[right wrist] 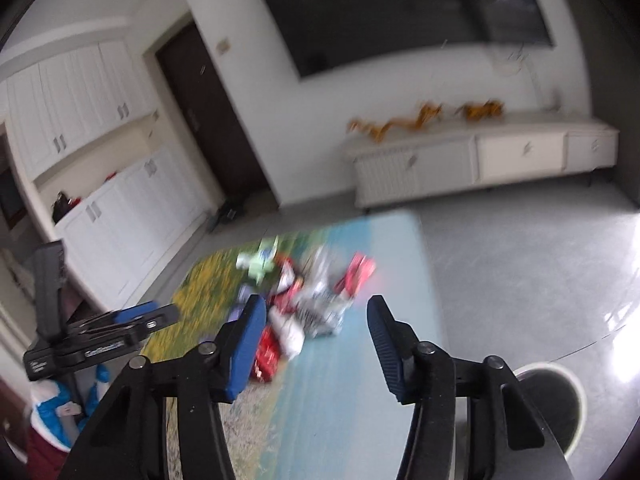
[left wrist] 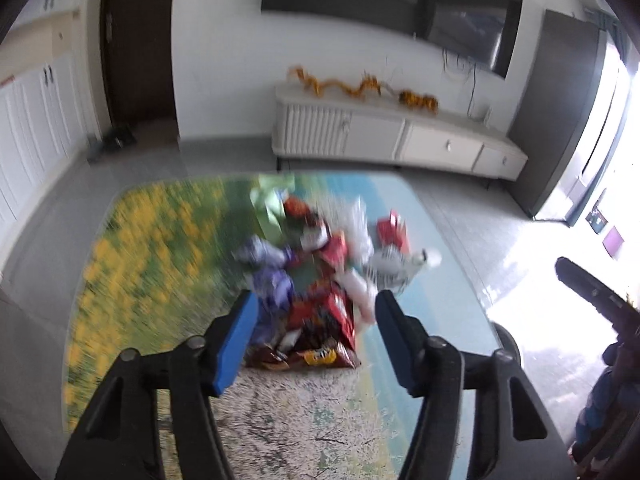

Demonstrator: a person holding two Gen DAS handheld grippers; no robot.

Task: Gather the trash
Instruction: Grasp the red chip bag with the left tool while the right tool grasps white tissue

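One table [left wrist: 420,216], one bin [right wrist: 560,408] — one blurred wrapper pile [left wrist: 320,276], two tools.

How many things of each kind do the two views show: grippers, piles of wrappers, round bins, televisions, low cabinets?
Grippers: 2, the left gripper and the right gripper, both open
Pile of wrappers: 1
Round bin: 1
Television: 1
Low cabinet: 1
Total: 6
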